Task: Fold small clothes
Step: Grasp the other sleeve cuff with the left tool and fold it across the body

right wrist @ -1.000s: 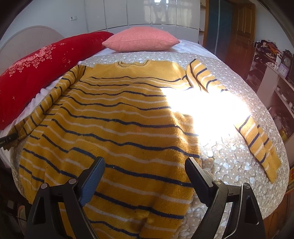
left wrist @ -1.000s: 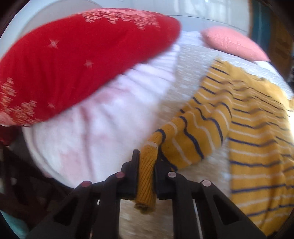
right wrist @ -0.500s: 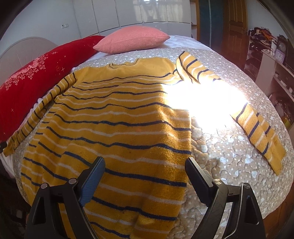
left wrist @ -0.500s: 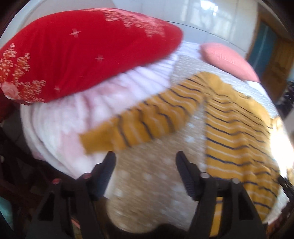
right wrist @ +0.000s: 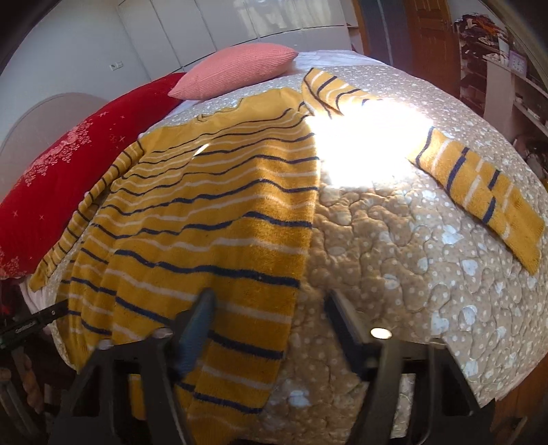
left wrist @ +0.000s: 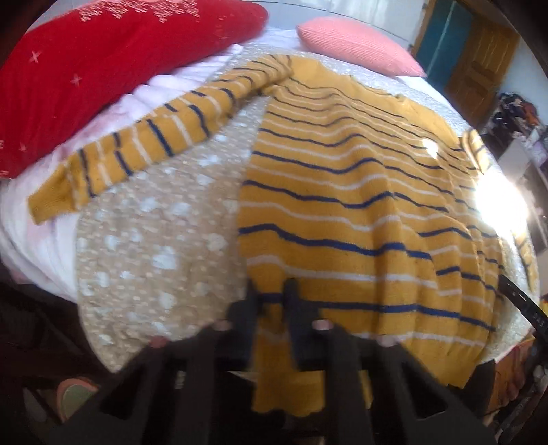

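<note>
A red pillow (left wrist: pixel 102 68) with white stars lies along the far left of the bed, and a pink cushion (right wrist: pixel 236 70) sits at the far end near white cupboard doors (right wrist: pixel 219 30). A wooden door (left wrist: pixel 479 68) stands at the far right, with cluttered shelves (right wrist: pixel 496 51) beside it. The bed carries a tan quilt (right wrist: pixel 394 256) dotted with white, and a bright patch of sun falls on its far right part.

The yellow striped sweater (left wrist: pixel 342 191) is spread flat on the quilt, both sleeves laid outward, its hem hanging over the near edge. The left claw (left wrist: pixel 272 308) is pinched tight on the sweater's near left hem corner. The right claw (right wrist: pixel 270 318) is closing, with the near right hem edge between its jaws; the picture is blurred, and the pads do not yet press the cloth.
</note>
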The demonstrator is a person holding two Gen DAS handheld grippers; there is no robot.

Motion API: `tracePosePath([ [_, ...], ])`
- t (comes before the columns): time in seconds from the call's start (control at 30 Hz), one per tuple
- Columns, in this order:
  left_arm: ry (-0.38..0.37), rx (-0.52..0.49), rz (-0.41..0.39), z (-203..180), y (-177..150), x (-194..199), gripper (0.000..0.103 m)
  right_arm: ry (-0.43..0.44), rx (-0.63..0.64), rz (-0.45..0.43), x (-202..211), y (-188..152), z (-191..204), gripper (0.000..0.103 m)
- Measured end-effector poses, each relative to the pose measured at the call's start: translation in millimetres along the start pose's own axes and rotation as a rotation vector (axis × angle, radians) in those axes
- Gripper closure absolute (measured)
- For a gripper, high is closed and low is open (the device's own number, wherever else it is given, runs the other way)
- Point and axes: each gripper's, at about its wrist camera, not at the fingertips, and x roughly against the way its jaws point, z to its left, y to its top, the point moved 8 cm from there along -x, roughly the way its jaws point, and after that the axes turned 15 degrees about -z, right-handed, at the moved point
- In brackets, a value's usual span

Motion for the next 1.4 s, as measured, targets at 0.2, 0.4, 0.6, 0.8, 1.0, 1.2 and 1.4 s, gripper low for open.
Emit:
tracePosePath([
  [0.2, 0.126, 0.097, -0.01, 49, 8, 12, 0.092, 0.089, -0.097, 0.017, 5, -3, -12, 0.077],
  [0.4, 0.081, 0.308, -0.059, 89, 27, 17, 0.038, 0.136, -0.239, 0.008, 6, -1, -29, 0.07],
  [0.6, 0.181, 0.361, -0.166, 157, 68, 7, 0.031, 0.119, -0.206, 0.01, 3, 2, -26, 0.062],
  [0.8, 0.271, 0.321, -0.188, 217, 92, -23, 0.02, 0.079, -0.125, 0.025, -3, 1, -16, 0.051],
  [1.0, 0.187, 0.233, -0.129, 203, 82, -45, 0.069, -0.009, 0.018, 0.047, -7, -2, -2, 0.044],
  [1.2, 0.133, 0.311, -0.149, 223, 104, -24, 0.092, -0.067, 0.088, -0.003, 3, 23, 3, 0.051],
  [1.4, 0.21, 0.407, -0.263, 265, 194, 13, 0.092, -0.059, 0.084, -0.041, 2, 45, 9, 0.051],
])
